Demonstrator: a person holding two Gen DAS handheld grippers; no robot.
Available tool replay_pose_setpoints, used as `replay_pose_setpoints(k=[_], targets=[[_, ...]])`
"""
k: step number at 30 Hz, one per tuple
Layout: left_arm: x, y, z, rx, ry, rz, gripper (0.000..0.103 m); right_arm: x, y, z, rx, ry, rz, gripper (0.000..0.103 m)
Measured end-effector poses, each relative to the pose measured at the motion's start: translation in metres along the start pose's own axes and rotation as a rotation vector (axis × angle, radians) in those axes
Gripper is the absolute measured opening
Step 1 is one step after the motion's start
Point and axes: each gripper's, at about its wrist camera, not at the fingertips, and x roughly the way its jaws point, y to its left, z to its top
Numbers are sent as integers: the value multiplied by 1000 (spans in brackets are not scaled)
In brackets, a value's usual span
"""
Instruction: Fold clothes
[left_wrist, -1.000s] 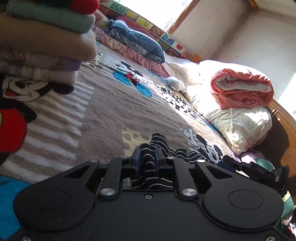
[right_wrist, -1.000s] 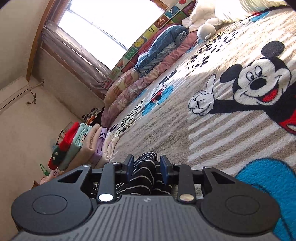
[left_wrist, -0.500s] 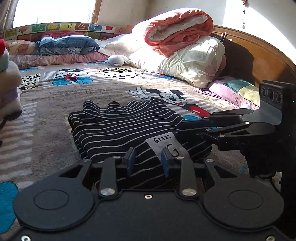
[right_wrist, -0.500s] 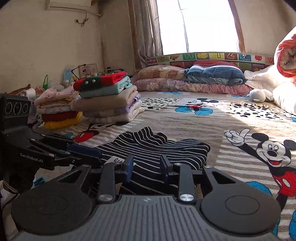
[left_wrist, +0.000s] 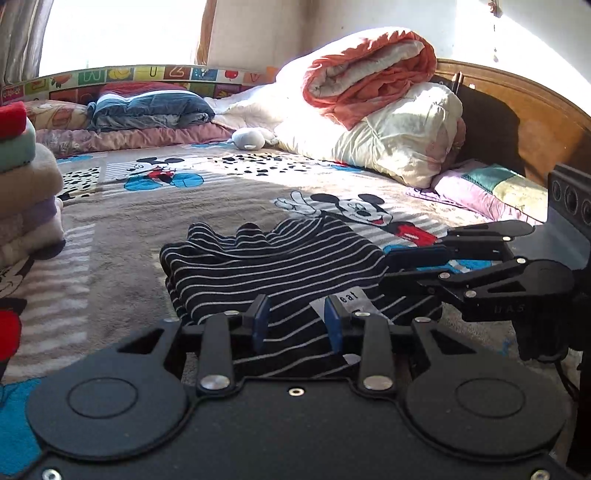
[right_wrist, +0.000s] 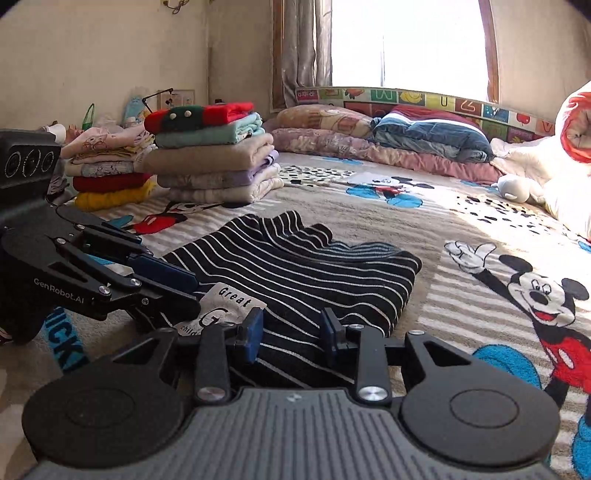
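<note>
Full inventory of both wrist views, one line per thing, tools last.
striped garment: 1, black with white stripes, folded on the blanket between both tools
white patch: 1, on the garment, reads "Great"
blanket: 1, beige with cartoon mouse prints, covers the bed
tall folded stack: 1, red-green, mint, beige, lilac, cream, far left
lower folded stack: 1, pink, red, yellow, behind the tall stack
blue bedding: 1, folded on a pink quilt under the window
soft toy: 1, grey-white, by the white duvet
white duvet: 1, by the headboard
orange quilt: 1, rolled on the duvet
headboard: 1, brown wood
left tool: open, over the garment's near edge
right tool: open, over the garment's near edge
</note>
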Motion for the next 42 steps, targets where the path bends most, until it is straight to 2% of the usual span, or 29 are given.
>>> replay_pose_setpoints(k=[2, 5, 9, 12, 17, 20, 22, 24, 27, 30, 32, 34, 39, 40, 42], targets=[[4, 2, -2, 3, 9, 15, 32, -4, -1, 0, 16, -21, -5, 36], [10, 4, -4, 7, 22, 38, 32, 8, -5, -9, 21, 41, -10, 36], [15, 7, -8, 8, 32, 53, 36, 17, -15, -18, 101, 77, 20, 37], [16, 6, -10, 21, 32, 62, 37, 20, -17, -19, 112, 86, 27, 37], [4, 9, -5, -15, 4, 44, 36, 17, -14, -14, 103, 97, 29, 37], [-11, 25, 4, -136, -64, 52, 39, 1, -22, -6, 153, 22, 10, 38], [-14, 40, 4, -248, -83, 57, 49, -4, -31, -4, 215, -6, -3, 41], [-16, 56, 3, -363, -88, 53, 54, 0, -49, -9, 349, 0, -8, 48], [-13, 74, -3, -520, -69, 28, 58, 7, -72, -17, 524, 9, -24, 51], [-7, 88, -13, -665, -30, -18, 58, 19, -93, -31, 727, 22, 29, 54], [0, 90, -17, -722, 0, -45, 58, 32, -103, -42, 844, 54, 66, 56], [7, 88, -20, -763, 31, -56, 58, 42, -106, -48, 898, 72, 81, 56], [18, 87, -21, -859, 34, -69, 55, 59, -106, -47, 945, 82, 102, 56], [21, 87, -20, -865, 37, -64, 48, 62, -106, -47, 950, 82, 103, 56], [24, 87, -21, -882, 39, -59, 40, 67, -106, -45, 958, 84, 103, 50]])
